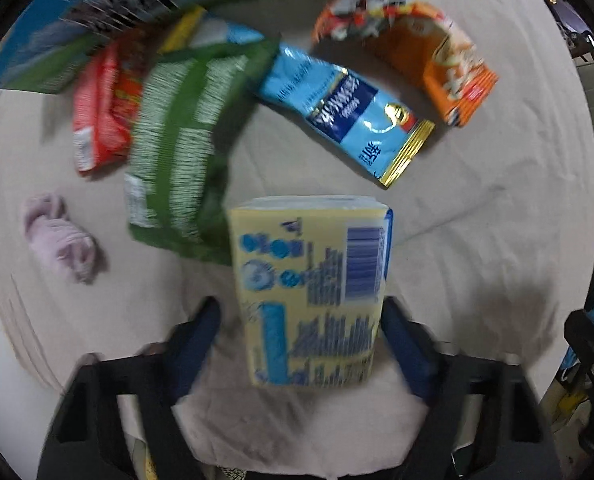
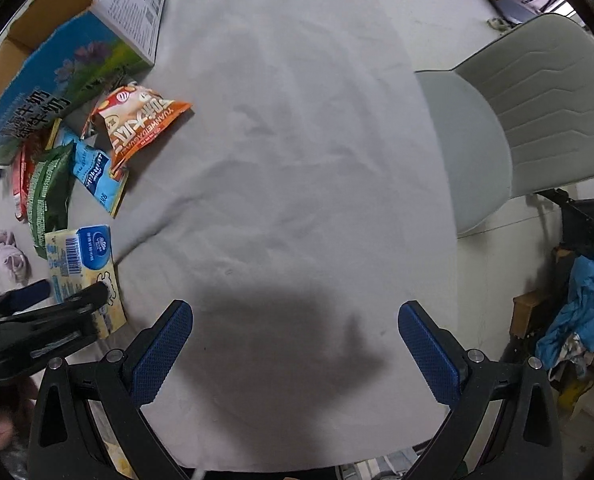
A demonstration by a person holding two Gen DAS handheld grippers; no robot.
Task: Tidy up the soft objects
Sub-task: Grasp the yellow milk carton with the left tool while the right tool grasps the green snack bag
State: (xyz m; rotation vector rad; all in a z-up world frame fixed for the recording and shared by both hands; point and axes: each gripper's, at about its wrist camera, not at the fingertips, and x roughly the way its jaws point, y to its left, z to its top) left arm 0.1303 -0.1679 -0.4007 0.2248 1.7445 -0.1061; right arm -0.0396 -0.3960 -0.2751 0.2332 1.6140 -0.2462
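The left gripper (image 1: 300, 344) has its 2 blue-padded fingers set to either side of a pale yellow tissue pack (image 1: 311, 292); the right pad looks to be against the pack's side, the left pad stands a little clear, and through the motion blur I cannot tell whether it is truly clamped. The pack is a soft rectangular block printed with blue text, round blue logos and a barcode, with a blue panel along 1 side, and it sits on the cloth-covered bench (image 1: 477, 240). Just beyond it lies a green snack bag (image 1: 181, 140), with a red packet (image 1: 105, 104) beside that, a light blue pouch with a gold-edged seal (image 1: 349, 108) and a crumpled orange snack bag (image 1: 417, 56) further out. A rolled lilac cloth (image 1: 59, 236) lies apart to the left, and a blue-and-green carton (image 1: 109, 8) stands at the far edge. The right gripper (image 2: 295, 344) hangs spread wide over bare cloth, grasping nothing, with a grey chair (image 2: 529, 120) beside the bench.
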